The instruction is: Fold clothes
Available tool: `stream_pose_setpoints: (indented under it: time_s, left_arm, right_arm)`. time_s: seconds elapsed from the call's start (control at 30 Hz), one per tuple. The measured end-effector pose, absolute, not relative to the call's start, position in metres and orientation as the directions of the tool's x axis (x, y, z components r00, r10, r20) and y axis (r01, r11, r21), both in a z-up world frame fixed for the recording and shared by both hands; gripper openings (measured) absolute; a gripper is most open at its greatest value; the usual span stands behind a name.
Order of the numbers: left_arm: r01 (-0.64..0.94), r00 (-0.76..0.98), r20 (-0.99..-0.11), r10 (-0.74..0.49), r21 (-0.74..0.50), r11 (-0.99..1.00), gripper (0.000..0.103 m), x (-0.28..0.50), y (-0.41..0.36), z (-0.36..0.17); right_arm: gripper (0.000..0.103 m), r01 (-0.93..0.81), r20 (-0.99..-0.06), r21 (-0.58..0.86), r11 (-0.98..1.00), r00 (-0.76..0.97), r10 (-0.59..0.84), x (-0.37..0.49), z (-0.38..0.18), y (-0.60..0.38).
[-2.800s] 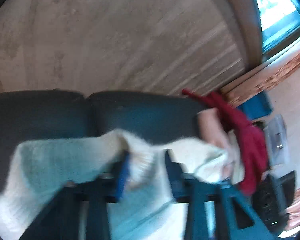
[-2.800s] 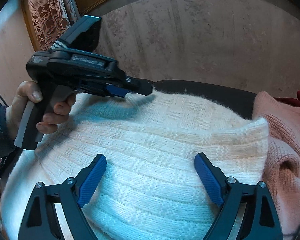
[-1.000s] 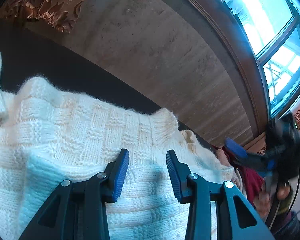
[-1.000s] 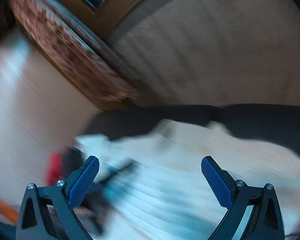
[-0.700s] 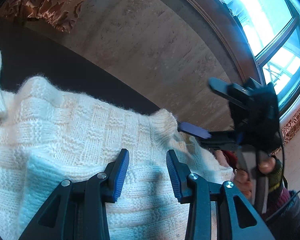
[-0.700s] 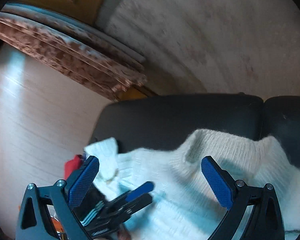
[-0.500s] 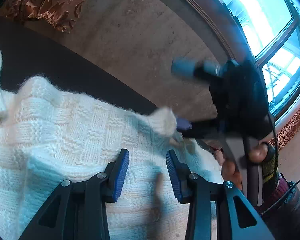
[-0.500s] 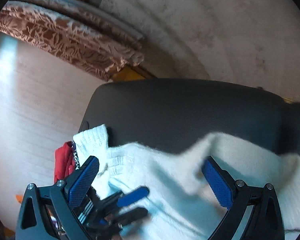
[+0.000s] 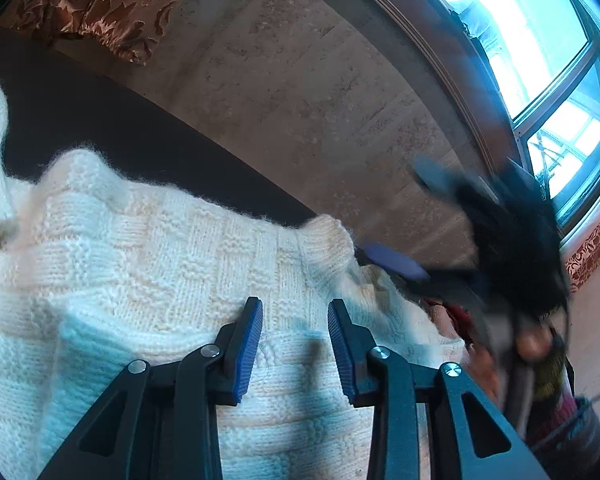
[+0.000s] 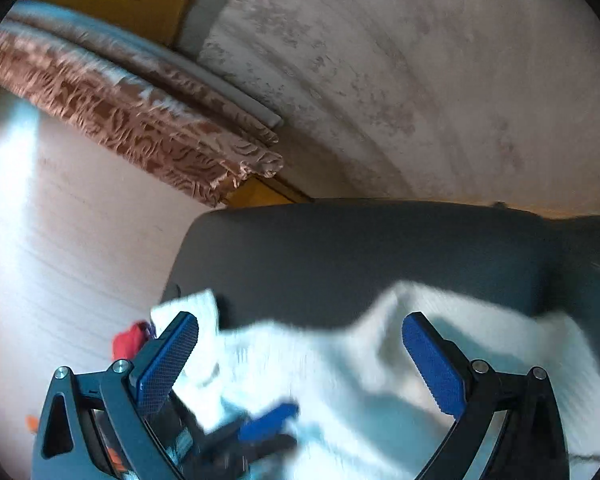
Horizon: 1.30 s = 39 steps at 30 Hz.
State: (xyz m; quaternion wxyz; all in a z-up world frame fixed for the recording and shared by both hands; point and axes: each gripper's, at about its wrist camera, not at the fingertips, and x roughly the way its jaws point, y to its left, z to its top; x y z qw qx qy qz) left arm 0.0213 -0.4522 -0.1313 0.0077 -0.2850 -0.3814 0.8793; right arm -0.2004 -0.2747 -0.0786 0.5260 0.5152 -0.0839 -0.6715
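Bright window (image 9: 540, 52) glare; fisheye warping, motion blur.

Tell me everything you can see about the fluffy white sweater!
The sweater is cream-white, thick and fuzzy, knitted in a blocky basket-weave pattern with a ribbed collar. It lies spread out but rumpled on a dark sofa, one ribbed cuff poking out near the sofa's edge. The left gripper is low over its middle, jaws partly apart with knit between them; whether the pads press it is unclear. The right gripper is above it, wide open.
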Motion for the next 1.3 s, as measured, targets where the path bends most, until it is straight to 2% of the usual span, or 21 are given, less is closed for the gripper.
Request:
stream_pose_setpoints:
  time_s: [0.1, 0.23, 0.27, 0.37, 0.53, 0.77, 0.97, 1.13, 1.3]
  left_arm:
    - [0.206, -0.836, -0.497, 0.233, -0.677, -0.707, 0.034, 0.018, -0.452, -0.132]
    - [0.226, -0.819, -0.527, 0.225, -0.658, -0.718, 0.034, 0.016, -0.45, -0.127]
    - [0.243, -0.803, -0.556, 0.214, -0.634, -0.734, 0.034, 0.017, -0.449, -0.123]
    - [0.273, -0.775, -0.605, 0.182, -0.581, -0.767, 0.038, 0.032, -0.451, -0.109]
    - [0.391, -0.762, -0.646, 0.046, -0.516, -0.762, 0.04, 0.075, -0.487, -0.077]
    - [0.642, -0.681, -0.719, -0.141, -0.493, -0.587, 0.04, 0.103, -0.577, -0.047]
    - [0.731, -0.608, -0.778, -0.156, -0.472, -0.493, 0.04, 0.087, -0.615, -0.051]
    - [0.737, -0.628, -0.765, -0.138, -0.529, -0.42, 0.04, 0.099, -0.624, -0.054]
    - [0.744, -0.609, -0.777, -0.16, -0.49, -0.453, 0.04, 0.097, -0.617, -0.057]
  right_arm:
    - [0.103, 0.678, -0.667, 0.555, -0.482, 0.017, -0.745, -0.175, -0.072, -0.239]
    - [0.103, 0.758, -0.793, 0.234, -0.608, -0.212, -0.57, -0.126, -0.086, -0.189]
    - [0.103, 0.763, -0.809, 0.149, -0.629, -0.272, -0.521, -0.115, -0.093, -0.177]
    - [0.103, 0.776, -0.814, 0.033, -0.629, -0.345, -0.468, -0.096, -0.111, -0.164]
    - [0.103, 0.767, -0.773, 0.023, -0.642, -0.393, -0.498, -0.091, -0.117, -0.158]
    - [0.103, 0.765, -0.77, 0.0, -0.644, -0.411, -0.488, -0.088, -0.117, -0.161]
    - [0.103, 0.765, -0.765, -0.003, -0.644, -0.416, -0.491, -0.084, -0.117, -0.162]
    - [0.103, 0.766, -0.76, 0.013, -0.643, -0.41, -0.504, -0.085, -0.118, -0.158]
    - [0.103, 0.765, -0.757, 0.021, -0.644, -0.409, -0.51, -0.085, -0.117, -0.157]
